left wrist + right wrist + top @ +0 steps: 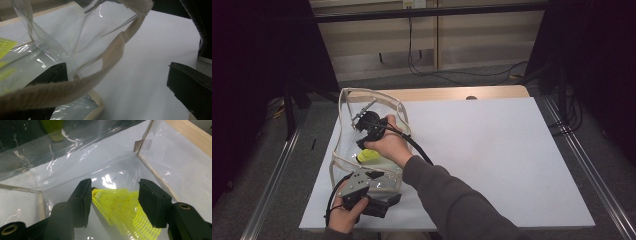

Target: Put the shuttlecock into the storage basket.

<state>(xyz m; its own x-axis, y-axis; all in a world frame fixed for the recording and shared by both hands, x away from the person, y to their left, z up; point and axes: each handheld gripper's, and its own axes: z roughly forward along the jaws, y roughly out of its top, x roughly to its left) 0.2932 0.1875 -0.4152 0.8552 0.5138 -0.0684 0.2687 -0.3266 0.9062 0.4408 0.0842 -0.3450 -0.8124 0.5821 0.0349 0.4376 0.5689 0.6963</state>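
On the left half of the white table top [492, 160] stands one clear plastic bag [344, 145] with cream webbing trim, its mouth open upward. One yellow shuttlecock [368, 156] lies inside it, on the bag floor toward the near side.

Two grippers counted, one per hand. Right gripper [371, 131]: reaches from the right, over the bag's rim and down into the bag; the right hand [389, 145] sits just above the shuttlecock. In the right gripper view its two black jaws stand apart, released, with the shuttlecock [125, 213] lying between them on the clear floor; the yellow mesh skirt fans toward the camera, cork end pointing away. Left-hand jaw looks very close to the skirt; contact cannot be told. No grasp.

Left gripper [372, 192]: at the bag's near edge, held by the left hand [346, 212] at the near left of the table. In the left gripper view its two jaws are spread wide, released; one cream strap [75, 87] of the bag crosses in front of the left-hand jaw, the clear wall [62, 42] just beyond it. Nothing is clamped between them.

One dark sleeve [452, 200] comes in from the near edge
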